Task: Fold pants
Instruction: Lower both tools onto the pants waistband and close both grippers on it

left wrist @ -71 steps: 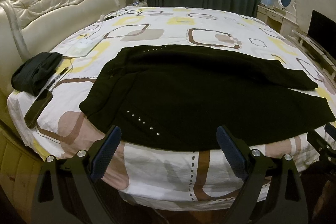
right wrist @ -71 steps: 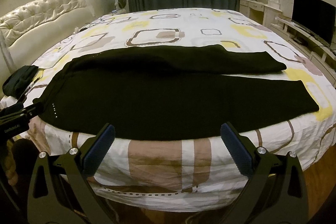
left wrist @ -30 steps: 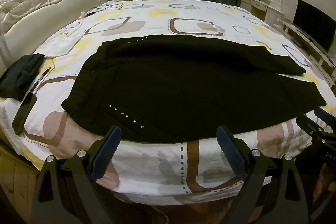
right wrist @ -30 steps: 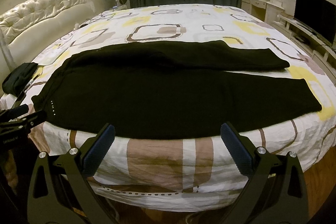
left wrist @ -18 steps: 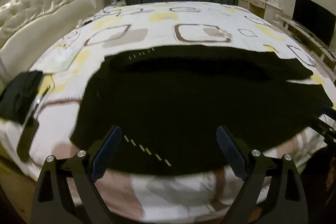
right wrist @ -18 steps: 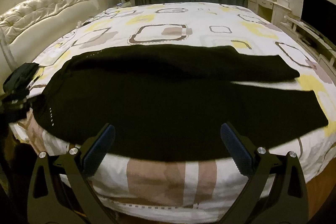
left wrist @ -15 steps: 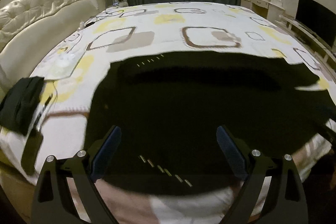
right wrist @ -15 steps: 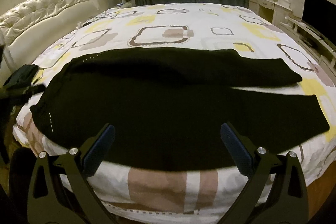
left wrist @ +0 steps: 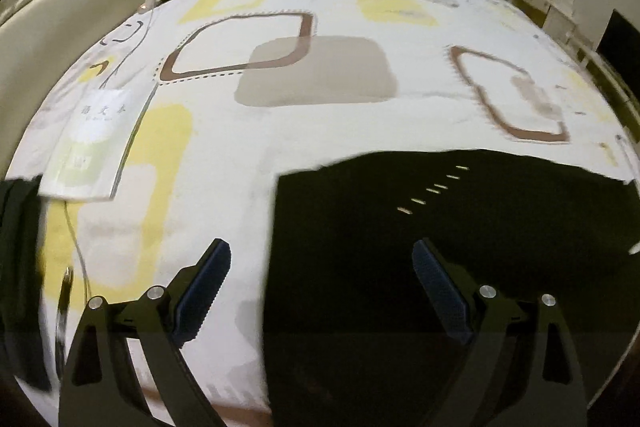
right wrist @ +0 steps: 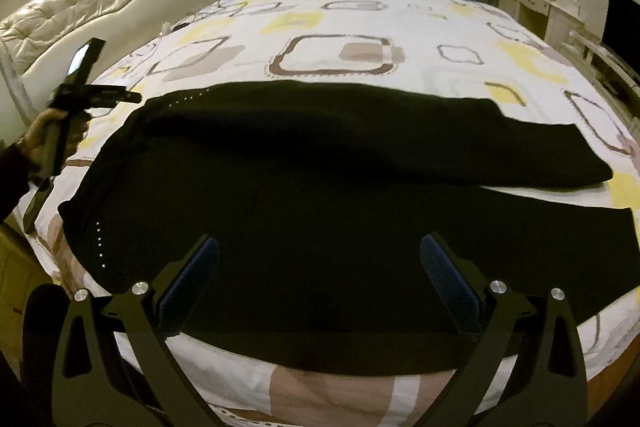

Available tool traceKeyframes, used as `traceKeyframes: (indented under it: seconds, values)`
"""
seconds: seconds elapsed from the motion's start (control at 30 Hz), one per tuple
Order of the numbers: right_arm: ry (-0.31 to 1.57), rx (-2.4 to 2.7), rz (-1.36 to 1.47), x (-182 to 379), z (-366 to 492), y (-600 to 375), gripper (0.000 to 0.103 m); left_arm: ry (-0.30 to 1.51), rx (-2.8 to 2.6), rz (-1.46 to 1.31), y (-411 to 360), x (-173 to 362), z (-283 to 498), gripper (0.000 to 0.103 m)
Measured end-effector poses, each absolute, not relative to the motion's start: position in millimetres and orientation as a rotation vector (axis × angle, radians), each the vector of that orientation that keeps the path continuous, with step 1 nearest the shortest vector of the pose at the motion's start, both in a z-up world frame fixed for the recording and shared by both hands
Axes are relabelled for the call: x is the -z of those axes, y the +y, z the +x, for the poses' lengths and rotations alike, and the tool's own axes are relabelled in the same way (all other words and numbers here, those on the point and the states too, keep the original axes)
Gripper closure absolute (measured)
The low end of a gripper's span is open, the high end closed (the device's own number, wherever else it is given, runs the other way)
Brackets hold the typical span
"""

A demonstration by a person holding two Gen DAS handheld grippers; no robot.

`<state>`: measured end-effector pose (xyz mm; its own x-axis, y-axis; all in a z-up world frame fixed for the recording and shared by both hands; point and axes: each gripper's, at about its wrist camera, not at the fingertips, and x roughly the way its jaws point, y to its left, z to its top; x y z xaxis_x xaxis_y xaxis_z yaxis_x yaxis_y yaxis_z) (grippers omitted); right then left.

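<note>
Black knit pants with small silver studs (right wrist: 320, 211) lie flat and unfolded on the bed w/ patterned white, yellow and brown sheet (right wrist: 360, 27). Waist end sits toward my left, both legs run out to my right, far leg apart from near leg at the hem. Spread like this so I can lay one leg over the other, I reckon.

My right gripper (right wrist: 320, 279) hangs over the near leg, jaws spread wide, nothing btwn them. Prob lined up for the near edge. My left gripper (left wrist: 322, 287) is released too, empty, hovering above the waist corner; left finger over bare sheet, right finger over black cloth. In right wrist view it shows at far left, held in a hand (right wrist: 44, 139) above the bed edge.

Off to the left: a white-green booklet (left wrist: 94, 143) w/ thin cable beside it, dark bundle of cloth (left wrist: 18, 267) at the edge. Both well apart from pants, no obstruction. Left view is motion-blurred.
</note>
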<state>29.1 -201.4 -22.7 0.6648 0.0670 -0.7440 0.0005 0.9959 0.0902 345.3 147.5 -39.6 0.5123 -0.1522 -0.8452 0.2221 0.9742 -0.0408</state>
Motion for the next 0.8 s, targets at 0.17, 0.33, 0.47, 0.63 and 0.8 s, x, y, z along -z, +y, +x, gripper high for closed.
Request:
traceKeyframes:
  seconds: [0.17,0.33,0.47,0.63,0.8]
  values:
    - [0.882,-0.049,0.100,35.9,41.9,-198.8,0.002,1.077,0.342,-0.030,165.0,69.4,381.0,0.012]
    - [0.907,-0.062,0.110,47.1,48.9,-196.5,0.002,1.079,0.430,-0.096,166.2,79.4,396.6,0.012]
    - [0.928,-0.074,0.117,54.4,51.8,-194.0,0.002,1.067,0.442,-0.103,167.9,83.0,404.1,0.012]
    - [0.945,-0.084,0.128,61.0,53.0,-192.1,0.002,1.060,0.472,-0.039,164.4,84.1,404.3,0.012]
    - [0.958,-0.087,0.135,64.4,53.9,-192.3,0.002,1.022,0.542,-0.065,161.2,81.1,398.1,0.012]
